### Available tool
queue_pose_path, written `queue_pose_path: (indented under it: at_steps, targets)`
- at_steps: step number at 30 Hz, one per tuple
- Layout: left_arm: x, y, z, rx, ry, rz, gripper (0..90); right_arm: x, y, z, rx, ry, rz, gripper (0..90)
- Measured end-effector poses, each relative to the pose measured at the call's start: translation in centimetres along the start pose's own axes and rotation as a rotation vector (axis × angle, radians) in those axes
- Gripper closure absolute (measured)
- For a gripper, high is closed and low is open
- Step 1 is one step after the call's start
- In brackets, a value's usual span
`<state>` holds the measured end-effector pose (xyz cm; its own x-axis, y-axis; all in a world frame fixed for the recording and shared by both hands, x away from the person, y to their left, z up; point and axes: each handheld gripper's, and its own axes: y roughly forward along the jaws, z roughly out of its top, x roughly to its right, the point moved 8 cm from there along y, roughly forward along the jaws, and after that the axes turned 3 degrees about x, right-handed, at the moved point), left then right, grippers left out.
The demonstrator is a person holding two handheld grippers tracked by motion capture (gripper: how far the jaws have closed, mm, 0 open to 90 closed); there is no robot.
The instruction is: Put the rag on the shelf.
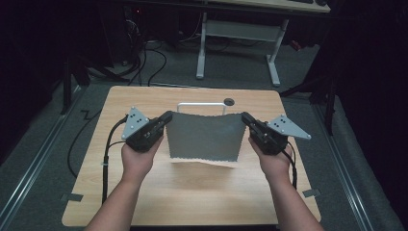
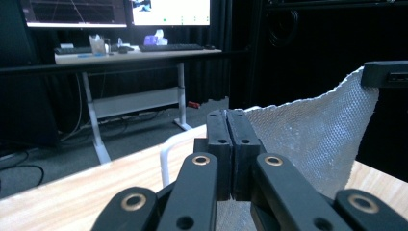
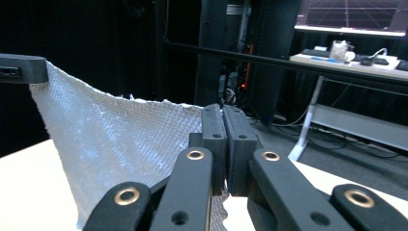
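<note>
Grey waffle-weave cloth (image 1: 204, 137) hangs stretched above the middle of the wooden table (image 1: 192, 192), just before a white wire rack (image 1: 201, 105) near its far edge. The left gripper (image 1: 166, 118) and right gripper (image 1: 245, 118) each pinch an upper corner, jaws closed tight on the fabric.

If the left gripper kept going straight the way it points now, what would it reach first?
Probably the right gripper: the left gripper points across the grey cloth stretched between them. Depth is uncertain; it might pass behind, near the white rack.

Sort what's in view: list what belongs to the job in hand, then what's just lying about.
In the job:
grey cloth
left gripper, shut on a top corner
right gripper, shut on the other corner

Lying about:
white wire rack
table
far desk
</note>
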<state>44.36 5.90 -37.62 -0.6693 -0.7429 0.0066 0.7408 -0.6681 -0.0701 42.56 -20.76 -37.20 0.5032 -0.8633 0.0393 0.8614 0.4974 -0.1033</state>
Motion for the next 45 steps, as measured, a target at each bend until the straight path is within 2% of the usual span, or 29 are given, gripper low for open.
queue_pose_path:
  at_steps: [2, 7, 12, 15, 18, 19, 26, 29, 32, 36, 39, 42, 45]
  targets:
    - [-0.4, 0.3, 0.3, -0.005, 0.017, 0.008, 90.0, 0.3, 0.3, 0.7, 0.003, -0.005, -0.003, 89.1]
    - [-1.0, 1.0, 0.9, 0.01, 0.011, 0.009, 90.0, 0.7, 0.8, 1.6, 0.005, 0.014, -0.001, 89.1]
    - [-2.1, 2.2, 1.7, 0.007, 0.019, 0.021, 90.0, 1.2, 1.6, 2.0, 0.002, -0.001, -0.015, 89.1]
    - [-2.9, 3.0, 2.4, -0.001, 0.03, 0.031, 90.0, 1.5, 2.4, 2.5, -0.001, -0.002, -0.017, 89.1]
    - [-3.9, 3.8, 2.9, 0.0, 0.039, 0.046, 90.0, 1.9, 3.3, 3.0, -0.01, 0.029, -0.01, 89.2]
    - [-4.4, 4.4, 3.2, -0.001, 0.04, 0.055, 90.0, 2.2, 4.0, 3.3, -0.008, 0.015, -0.018, 89.2]
    - [-6.0, 6.2, 3.5, -0.018, 0.041, 0.079, 90.0, 3.1, 6.0, 3.9, -0.005, 0.0, -0.035, 89.1]
    - [-6.9, 7.3, 3.4, -0.038, 0.044, 0.082, 90.0, 3.8, 7.1, 4.1, -0.01, 0.043, -0.03, 89.2]
    - [-7.7, 8.3, 3.4, -0.056, 0.05, 0.097, 90.0, 4.5, 8.3, 4.4, -0.024, 0.036, -0.044, 89.2]
    - [-8.7, 9.3, 3.5, -0.052, 0.031, 0.109, 90.0, 5.1, 9.7, 4.7, -0.033, 0.021, -0.06, 89.2]
    - [-9.4, 10.1, 3.7, -0.057, 0.037, 0.123, 90.0, 5.7, 10.7, 4.7, -0.036, 0.016, -0.073, 89.3]
    - [-9.6, 10.6, 3.9, -0.063, 0.039, 0.124, 90.0, 6.0, 11.1, 4.5, -0.049, 0.015, -0.077, 89.2]
    - [-9.8, 11.2, 4.1, -0.083, 0.058, 0.135, 90.0, 6.5, 11.6, 4.4, -0.054, 0.024, -0.084, 89.2]
